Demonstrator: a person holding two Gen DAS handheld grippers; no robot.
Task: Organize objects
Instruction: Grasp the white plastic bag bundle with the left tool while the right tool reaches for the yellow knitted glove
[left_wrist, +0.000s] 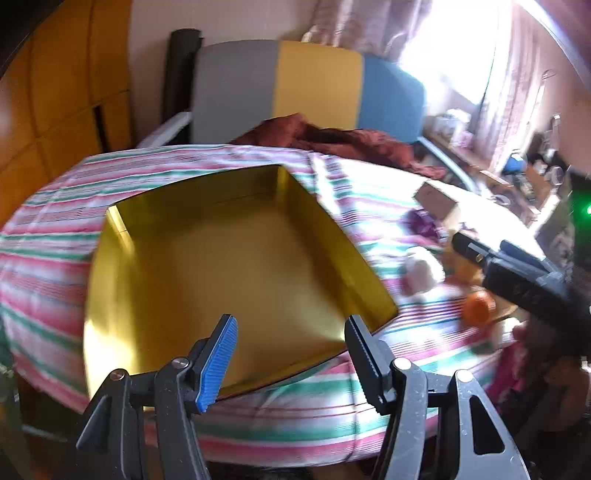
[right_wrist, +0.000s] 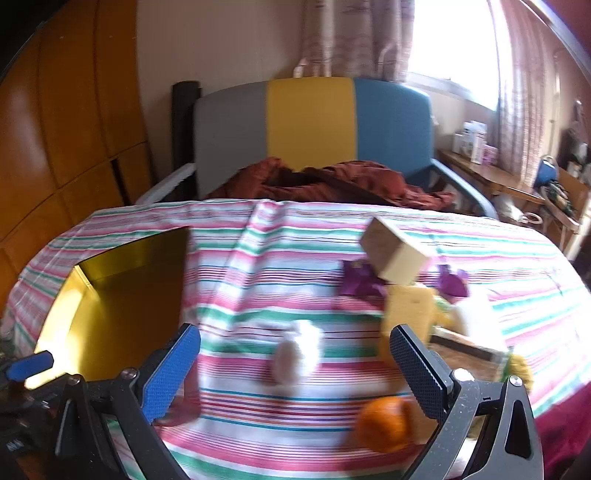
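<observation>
An empty gold tin box (left_wrist: 229, 273) sits on the striped cloth, seen also in the right wrist view as the gold box (right_wrist: 122, 295) at left. My left gripper (left_wrist: 291, 358) hangs open over the box's near edge, holding nothing. My right gripper (right_wrist: 295, 369) is open above a blurred white object (right_wrist: 297, 354). An orange fruit (right_wrist: 386, 424) lies just inside its right finger. Farther back stand a wooden block (right_wrist: 393, 254), a yellow piece (right_wrist: 408, 314) and purple wrappers (right_wrist: 360, 282). In the left wrist view the right gripper (left_wrist: 517, 273) shows at right above the orange fruit (left_wrist: 478, 308).
The striped cloth (right_wrist: 295, 229) covers a round table. A chair (right_wrist: 314, 125) with grey, yellow and blue panels stands behind it, with red fabric (right_wrist: 332, 181) on the seat. A wooden wardrobe (right_wrist: 66, 110) lies left, a cluttered desk (right_wrist: 517, 173) right.
</observation>
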